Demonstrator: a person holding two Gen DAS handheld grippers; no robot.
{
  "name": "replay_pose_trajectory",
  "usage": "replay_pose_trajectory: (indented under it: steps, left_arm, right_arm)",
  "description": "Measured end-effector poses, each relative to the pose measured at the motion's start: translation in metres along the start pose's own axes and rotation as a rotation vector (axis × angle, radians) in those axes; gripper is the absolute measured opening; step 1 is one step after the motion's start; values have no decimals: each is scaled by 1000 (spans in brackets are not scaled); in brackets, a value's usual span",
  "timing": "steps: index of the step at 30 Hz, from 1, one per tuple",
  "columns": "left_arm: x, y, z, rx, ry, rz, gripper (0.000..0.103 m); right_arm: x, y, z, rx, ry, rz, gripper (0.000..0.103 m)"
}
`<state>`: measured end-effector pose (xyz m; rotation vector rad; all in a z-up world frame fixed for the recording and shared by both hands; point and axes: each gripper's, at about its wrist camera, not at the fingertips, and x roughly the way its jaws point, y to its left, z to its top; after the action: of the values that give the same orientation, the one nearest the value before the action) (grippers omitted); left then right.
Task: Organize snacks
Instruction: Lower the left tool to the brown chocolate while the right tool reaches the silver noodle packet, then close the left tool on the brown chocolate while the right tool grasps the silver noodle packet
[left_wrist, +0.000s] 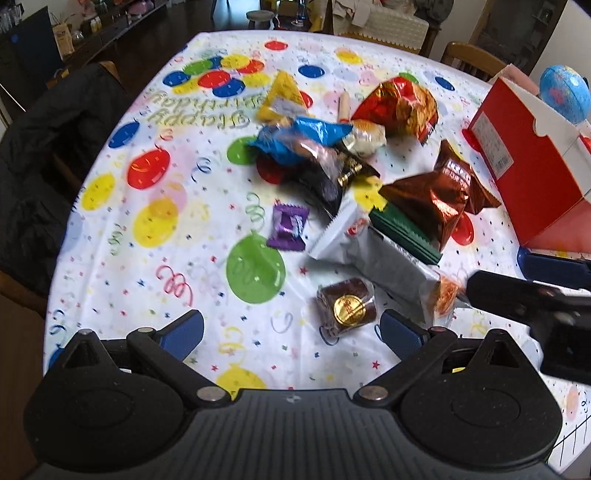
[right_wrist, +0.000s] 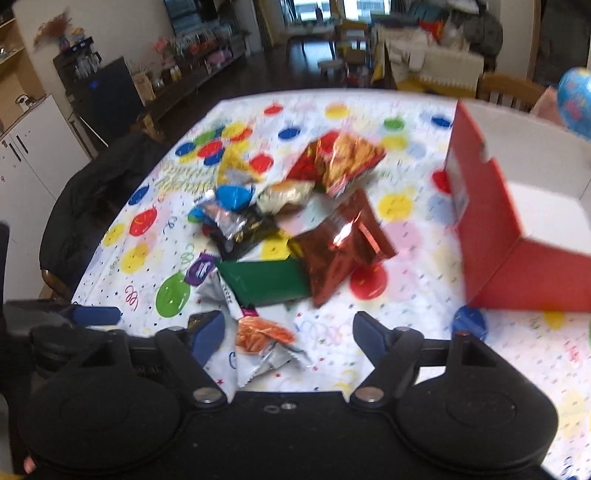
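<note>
Snack packets lie heaped mid-table on a balloon-print cloth (left_wrist: 155, 229): a red bag (left_wrist: 399, 103), a brown foil bag (left_wrist: 439, 192), a green packet (left_wrist: 402, 232), a blue packet (left_wrist: 306, 136), a purple candy (left_wrist: 288, 227). My left gripper (left_wrist: 291, 332) is open over the cloth, and a brown round cake with a gold seal (left_wrist: 347, 306) lies just inside its right finger. My right gripper (right_wrist: 291, 336) is open; a silver packet with an orange picture (right_wrist: 269, 339) lies between its fingers, untouched. A red box (right_wrist: 517, 236) with a white inside stands open at the right.
A black jacket (left_wrist: 40, 177) hangs over a chair at the table's left edge. A blue globe (left_wrist: 565, 92) and a wooden chair (left_wrist: 472, 59) stand behind the red box (left_wrist: 535, 158). The right gripper's body (left_wrist: 535, 302) reaches in beside the silver packet (left_wrist: 369, 251).
</note>
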<state>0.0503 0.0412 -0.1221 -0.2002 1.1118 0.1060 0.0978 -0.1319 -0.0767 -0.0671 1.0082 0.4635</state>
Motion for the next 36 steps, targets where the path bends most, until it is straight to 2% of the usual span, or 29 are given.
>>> replay_pose_trajectory:
  steps: [2, 8, 11, 13, 16, 18, 20, 22, 26, 30, 36]
  left_arm:
    - [5, 0, -1, -7, 5, 14, 101]
    - [10, -6, -2, 8, -6, -3, 101]
    - [11, -9, 0, 13, -17, -4, 100]
    - [14, -11, 1, 18, -14, -4, 94]
    - [20, -12, 2, 18, -3, -2, 87]
    - [22, -12, 4, 14, -2, -3, 86]
    - [22, -11, 4, 8, -5, -4, 85]
    - [22, -11, 4, 11, -3, -9, 73]
    - [20, -11, 4, 23, -13, -7, 59]
    - [19, -9, 5, 26, -14, -2, 39]
    - [16, 0, 3, -8, -5, -7, 34]
  right_arm:
    - [9, -1, 3, 20, 32, 24, 69]
    - [34, -1, 10, 71, 120, 94, 67]
    - [43, 1, 13, 78, 152, 89, 62]
    - [48, 2, 14, 85, 169, 81, 60]
    - [54, 4, 15, 85, 185, 67, 52]
    - [57, 4, 16, 89, 196, 54, 45]
    - [58, 2, 15, 93, 196, 52, 43]
    - [55, 1, 15, 100, 191, 57, 40]
    - [50, 3, 14, 106, 178, 69, 32]
    - [45, 7, 13, 102, 161, 72, 26]
    - [30, 13, 11, 102, 133, 92, 23]
